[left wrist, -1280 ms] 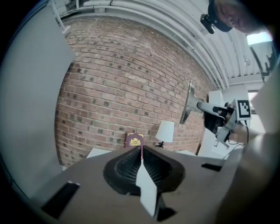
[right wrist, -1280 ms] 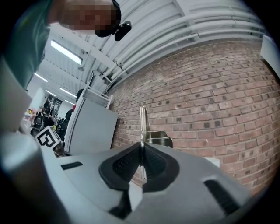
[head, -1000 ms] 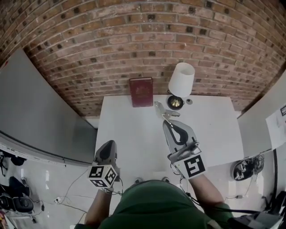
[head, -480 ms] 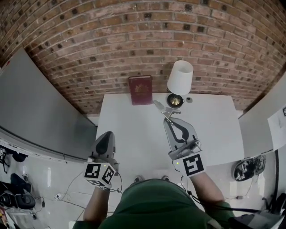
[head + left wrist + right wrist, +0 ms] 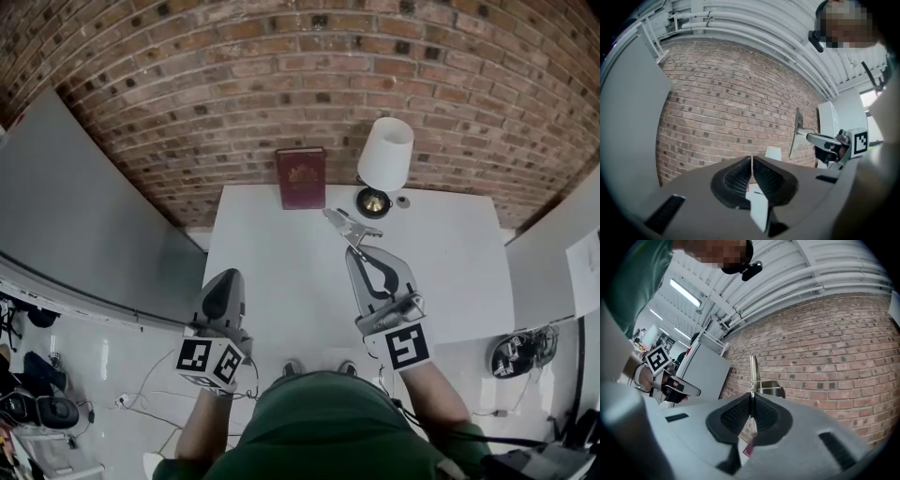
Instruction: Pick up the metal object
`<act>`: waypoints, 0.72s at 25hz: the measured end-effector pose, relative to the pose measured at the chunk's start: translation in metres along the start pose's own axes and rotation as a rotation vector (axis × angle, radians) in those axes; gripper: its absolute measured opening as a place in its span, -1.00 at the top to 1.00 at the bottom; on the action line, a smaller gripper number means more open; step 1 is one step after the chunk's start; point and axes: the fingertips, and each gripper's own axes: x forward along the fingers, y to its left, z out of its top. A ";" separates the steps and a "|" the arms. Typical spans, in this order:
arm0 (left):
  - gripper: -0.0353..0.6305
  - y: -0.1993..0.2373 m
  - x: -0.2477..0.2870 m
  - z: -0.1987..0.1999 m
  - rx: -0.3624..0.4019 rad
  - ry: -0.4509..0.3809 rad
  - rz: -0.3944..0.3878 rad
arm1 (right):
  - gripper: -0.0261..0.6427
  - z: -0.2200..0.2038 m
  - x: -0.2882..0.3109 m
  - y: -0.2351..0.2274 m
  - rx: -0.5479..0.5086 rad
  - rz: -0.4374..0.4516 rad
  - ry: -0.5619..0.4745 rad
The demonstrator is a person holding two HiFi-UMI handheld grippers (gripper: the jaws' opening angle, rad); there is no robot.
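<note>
— Where is our shiny silver metal clip [image 5: 343,227]?
— Up over the white table [image 5: 272,253]. Our right gripper [image 5: 354,251] pinches it tight.
— And our left gripper [image 5: 225,279]?
— Pressed together, holding nothing, at the table's left edge.
— So we think the picking up is done?
— Yes. Next we hold it steady. The dark red book [image 5: 301,176] and the white lamp [image 5: 385,155] are far back, so we have lots of room.

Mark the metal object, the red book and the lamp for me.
metal object [image 5: 338,223], head view, on its shiny flat body.
red book [image 5: 300,176], head view, on the middle of its cover.
lamp [image 5: 385,154], head view, on the middle of its white shade.
</note>
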 end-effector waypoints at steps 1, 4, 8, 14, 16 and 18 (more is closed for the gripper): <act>0.85 0.001 -0.001 -0.003 -0.004 0.005 -0.001 | 0.91 -0.002 0.000 0.001 0.004 -0.001 0.005; 0.85 0.002 -0.001 -0.008 -0.014 0.016 -0.003 | 0.91 -0.003 -0.001 -0.001 0.011 -0.008 0.008; 0.85 -0.001 -0.001 -0.012 -0.016 0.028 -0.015 | 0.91 -0.001 -0.003 -0.004 0.015 -0.014 0.015; 0.85 -0.002 -0.001 -0.012 -0.006 0.026 -0.030 | 0.91 -0.001 -0.003 0.001 0.015 -0.015 0.015; 0.85 0.000 -0.002 -0.013 -0.007 0.027 -0.029 | 0.91 -0.002 -0.004 0.002 0.026 -0.016 0.015; 0.85 0.002 -0.003 -0.013 -0.014 0.030 -0.028 | 0.91 -0.003 -0.005 0.003 0.038 -0.019 0.022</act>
